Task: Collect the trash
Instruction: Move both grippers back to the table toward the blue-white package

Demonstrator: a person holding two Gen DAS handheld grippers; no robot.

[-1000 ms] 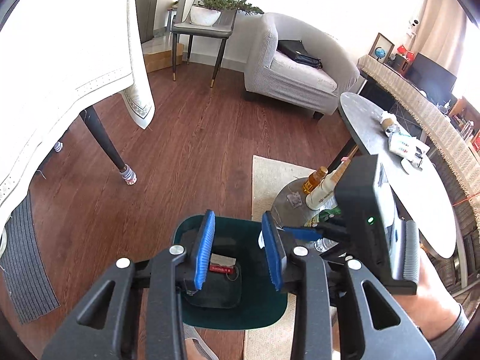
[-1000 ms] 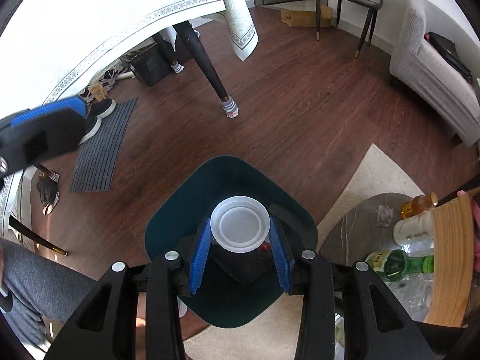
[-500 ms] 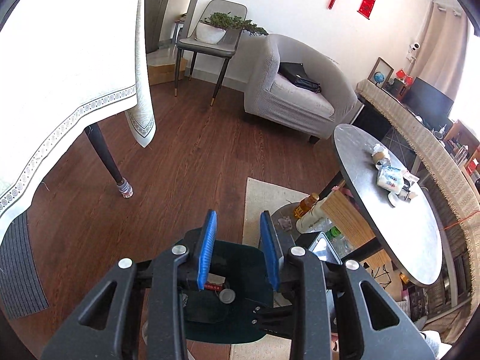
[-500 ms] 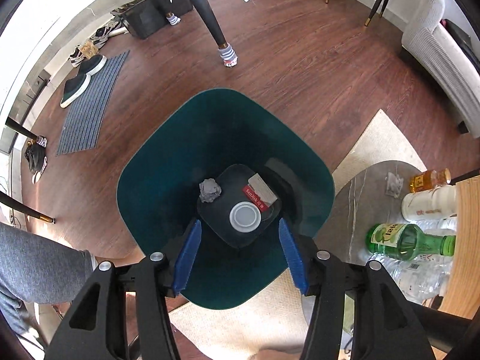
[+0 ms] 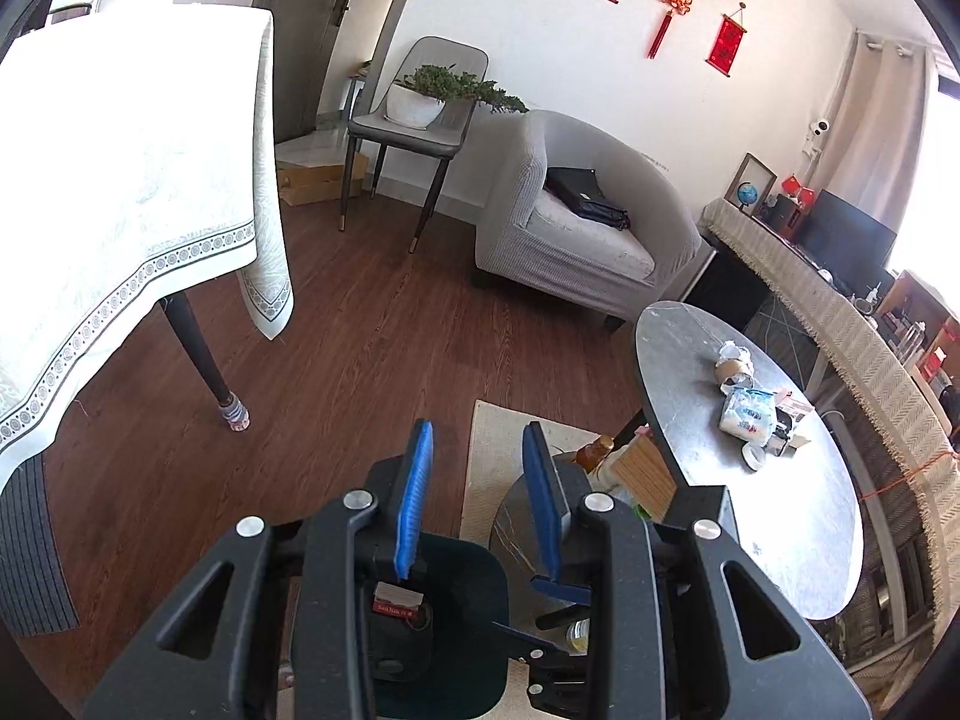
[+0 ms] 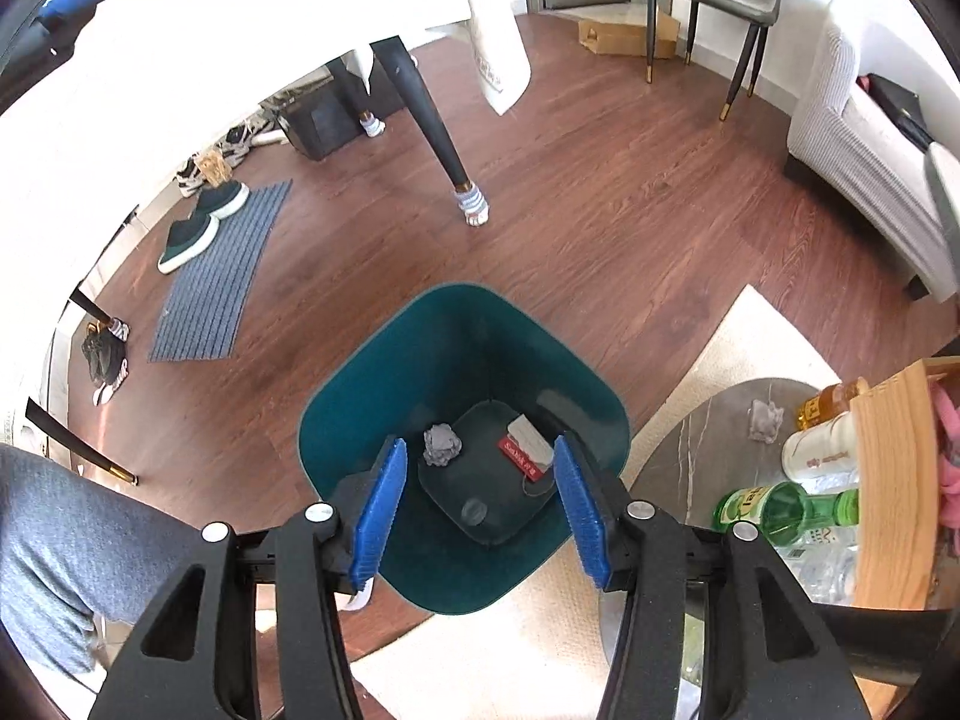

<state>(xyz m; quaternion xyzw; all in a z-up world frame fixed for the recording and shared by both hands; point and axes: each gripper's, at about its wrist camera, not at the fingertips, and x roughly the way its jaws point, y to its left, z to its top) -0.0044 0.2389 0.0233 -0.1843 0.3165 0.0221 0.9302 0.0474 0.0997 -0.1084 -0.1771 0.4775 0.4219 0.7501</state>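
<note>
Your right gripper [image 6: 480,507] jaws, just narrowing, hang empty over the bin [image 6: 462,354]; left gripper [image 5: 477,498] jaws gape empty too. Swinging toward the low bench [image 6: 714,420] could topple the green bottle [image 6: 786,507].

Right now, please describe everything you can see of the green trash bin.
The green trash bin is dark teal, smooth like plastic, with a rounded-square rim and walls tapering to a darker base. It stands upright and open on the wooden floor, its near edge at the pale rug. Inside lie a crumpled grey paper ball, a red-labelled package and a round lid.
</note>
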